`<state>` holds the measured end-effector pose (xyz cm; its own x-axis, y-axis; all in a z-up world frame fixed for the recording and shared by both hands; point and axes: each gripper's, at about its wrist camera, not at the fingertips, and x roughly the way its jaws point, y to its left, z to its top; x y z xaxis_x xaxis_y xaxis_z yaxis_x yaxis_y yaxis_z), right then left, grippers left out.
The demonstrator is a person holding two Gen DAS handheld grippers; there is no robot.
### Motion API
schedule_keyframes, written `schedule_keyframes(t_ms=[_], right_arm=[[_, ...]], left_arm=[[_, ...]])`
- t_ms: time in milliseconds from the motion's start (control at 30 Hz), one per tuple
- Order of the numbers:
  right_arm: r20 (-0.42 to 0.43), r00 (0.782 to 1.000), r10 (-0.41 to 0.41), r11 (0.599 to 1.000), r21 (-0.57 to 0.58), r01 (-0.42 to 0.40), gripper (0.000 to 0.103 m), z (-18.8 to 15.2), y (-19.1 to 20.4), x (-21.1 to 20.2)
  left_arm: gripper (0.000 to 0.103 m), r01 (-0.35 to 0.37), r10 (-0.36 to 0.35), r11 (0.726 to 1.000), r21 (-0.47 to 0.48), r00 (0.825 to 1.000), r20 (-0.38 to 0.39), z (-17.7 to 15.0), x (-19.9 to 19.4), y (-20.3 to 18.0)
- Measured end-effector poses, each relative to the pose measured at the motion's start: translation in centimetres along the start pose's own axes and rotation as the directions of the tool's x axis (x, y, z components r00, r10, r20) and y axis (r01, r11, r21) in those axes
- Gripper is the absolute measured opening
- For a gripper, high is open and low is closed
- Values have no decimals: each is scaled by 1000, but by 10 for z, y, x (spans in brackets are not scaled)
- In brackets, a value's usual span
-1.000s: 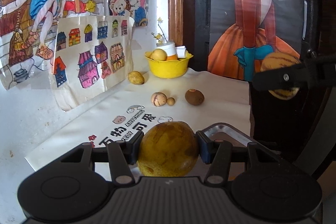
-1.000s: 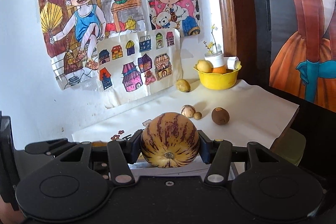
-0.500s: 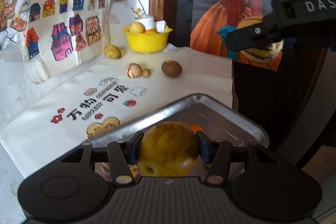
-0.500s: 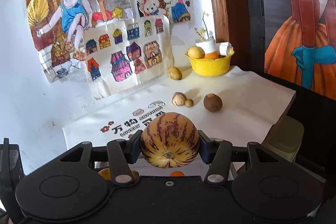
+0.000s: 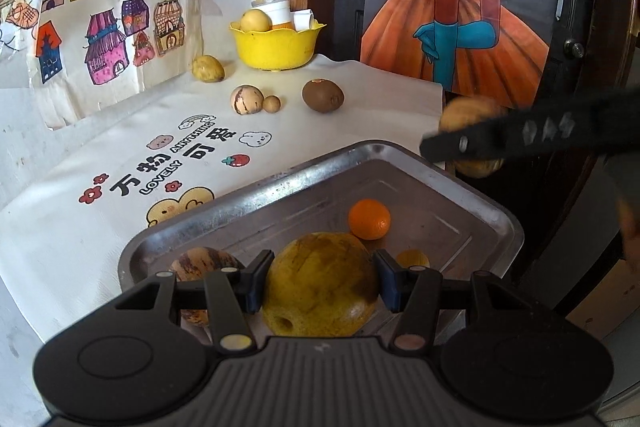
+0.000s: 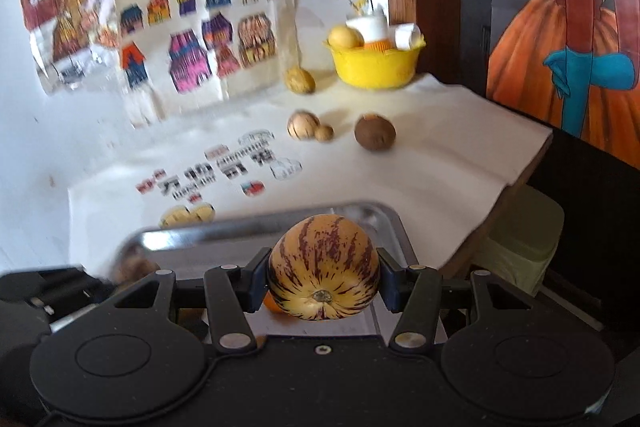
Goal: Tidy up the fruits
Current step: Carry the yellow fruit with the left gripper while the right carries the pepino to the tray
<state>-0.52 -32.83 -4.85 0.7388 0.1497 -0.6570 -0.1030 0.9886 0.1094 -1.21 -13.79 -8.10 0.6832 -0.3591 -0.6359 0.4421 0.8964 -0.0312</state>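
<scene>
My left gripper (image 5: 320, 285) is shut on a yellow-brown round fruit (image 5: 320, 277), held just over the steel tray (image 5: 280, 187). In the tray lie an orange (image 5: 369, 219), a striped fruit (image 5: 200, 261) at the left and a small yellow fruit (image 5: 413, 259). My right gripper (image 6: 322, 285) is shut on a purple-striped yellow melon (image 6: 322, 275) above the tray's near right corner (image 6: 384, 215). From the left wrist view the right gripper (image 5: 464, 145) shows blurred at the right, with the melon (image 5: 468, 111) in it.
On the white printed cloth (image 5: 120, 155) lie a kiwi (image 5: 323, 95), a pale striped fruit (image 5: 247, 99), a small round fruit (image 5: 272, 103) and a yellow fruit (image 5: 207, 68). A yellow bowl (image 5: 276, 45) stands at the back by the wall drawings. The table edge (image 6: 516, 183) drops off at the right.
Both grippers have come down toward the tray with their fruits still held. The tray and its fruits have come into view under the left gripper; the right one sank fastest lately.
</scene>
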Motion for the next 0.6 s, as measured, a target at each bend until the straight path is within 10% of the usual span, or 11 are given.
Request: schedule_keyframes(t_ms=[600], right_arm=[[-112, 992, -53, 998, -36, 50, 55, -30, -8, 45]], left_arm=[[58, -30, 30, 1000, 5, 998, -60, -13, 18, -3]])
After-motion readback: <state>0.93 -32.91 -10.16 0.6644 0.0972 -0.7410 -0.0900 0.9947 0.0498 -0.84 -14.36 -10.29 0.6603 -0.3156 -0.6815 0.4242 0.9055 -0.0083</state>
